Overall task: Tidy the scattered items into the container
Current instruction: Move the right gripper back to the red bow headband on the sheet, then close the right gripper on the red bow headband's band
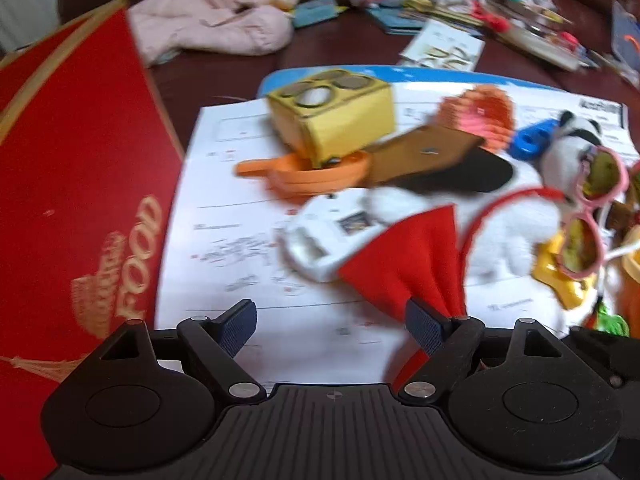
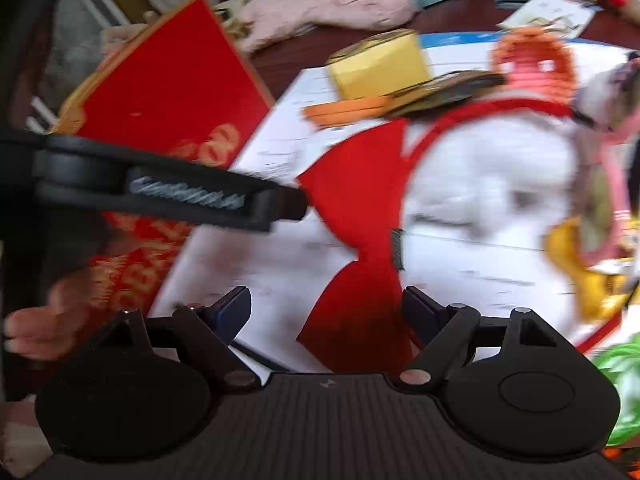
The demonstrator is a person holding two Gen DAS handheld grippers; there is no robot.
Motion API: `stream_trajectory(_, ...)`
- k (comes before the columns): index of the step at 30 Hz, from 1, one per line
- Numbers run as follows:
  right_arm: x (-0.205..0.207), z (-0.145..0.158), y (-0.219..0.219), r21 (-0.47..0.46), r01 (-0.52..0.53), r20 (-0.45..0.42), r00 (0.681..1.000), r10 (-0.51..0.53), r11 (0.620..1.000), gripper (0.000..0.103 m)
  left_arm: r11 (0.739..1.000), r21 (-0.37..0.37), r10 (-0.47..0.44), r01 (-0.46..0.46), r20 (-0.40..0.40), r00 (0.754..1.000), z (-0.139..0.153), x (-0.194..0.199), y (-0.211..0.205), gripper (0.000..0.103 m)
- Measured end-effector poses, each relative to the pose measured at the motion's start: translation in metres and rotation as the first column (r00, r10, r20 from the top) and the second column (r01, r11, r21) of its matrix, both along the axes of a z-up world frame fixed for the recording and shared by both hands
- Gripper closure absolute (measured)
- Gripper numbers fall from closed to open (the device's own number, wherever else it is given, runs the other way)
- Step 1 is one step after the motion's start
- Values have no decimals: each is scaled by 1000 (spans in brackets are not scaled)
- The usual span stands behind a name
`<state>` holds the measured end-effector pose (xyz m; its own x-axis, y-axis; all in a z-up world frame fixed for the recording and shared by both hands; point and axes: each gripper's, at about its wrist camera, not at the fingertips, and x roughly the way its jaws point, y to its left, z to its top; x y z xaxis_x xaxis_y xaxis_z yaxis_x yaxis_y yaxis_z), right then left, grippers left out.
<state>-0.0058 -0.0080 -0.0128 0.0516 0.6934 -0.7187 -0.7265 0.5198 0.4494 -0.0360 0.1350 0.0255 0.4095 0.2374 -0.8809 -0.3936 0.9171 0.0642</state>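
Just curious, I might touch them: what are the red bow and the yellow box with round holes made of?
The red bow looks like matte felt: flat colour, soft folds, no shine. The yellow box seems to be painted cardboard, judging by its brown raw edges and dull faces; blur leaves this uncertain.

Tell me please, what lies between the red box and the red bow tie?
Printed white paper only: in the left wrist view it fills the stretch from the red box to the red bow tie. The right wrist view agrees, though the left gripper's body crosses in front there.
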Motion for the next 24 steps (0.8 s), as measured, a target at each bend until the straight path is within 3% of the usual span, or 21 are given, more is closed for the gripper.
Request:
stream_trajectory(5, -2, 10, -4, -31, 11, 88, 996, -8, 999, 19, 1000, -7, 29, -29, -4, 1000, 1, -12, 9, 14)
stream_trajectory(11, 17, 19, -46, -58, 149, 169, 976, -138, 987, 22, 999, -43, -29, 27, -33, 999, -14, -18, -10, 14)
stream_trajectory(16, 33, 29, -77, -20, 277, 196, 943, -268, 961, 27, 994, -83, -80, 76, -40, 996, -28, -10, -37, 14)
stream_trajectory(22, 34, 32, -60, -12, 244, 245, 941, -234, 970, 34, 992, -70, -113, 110, -42, 993, -42, 4, -64, 17)
stream_trajectory(24, 35, 33, -54, -18, 230, 265, 939, -217, 973, 37, 992, -43, -124, 121, -58, 991, -48, 6, -66, 26)
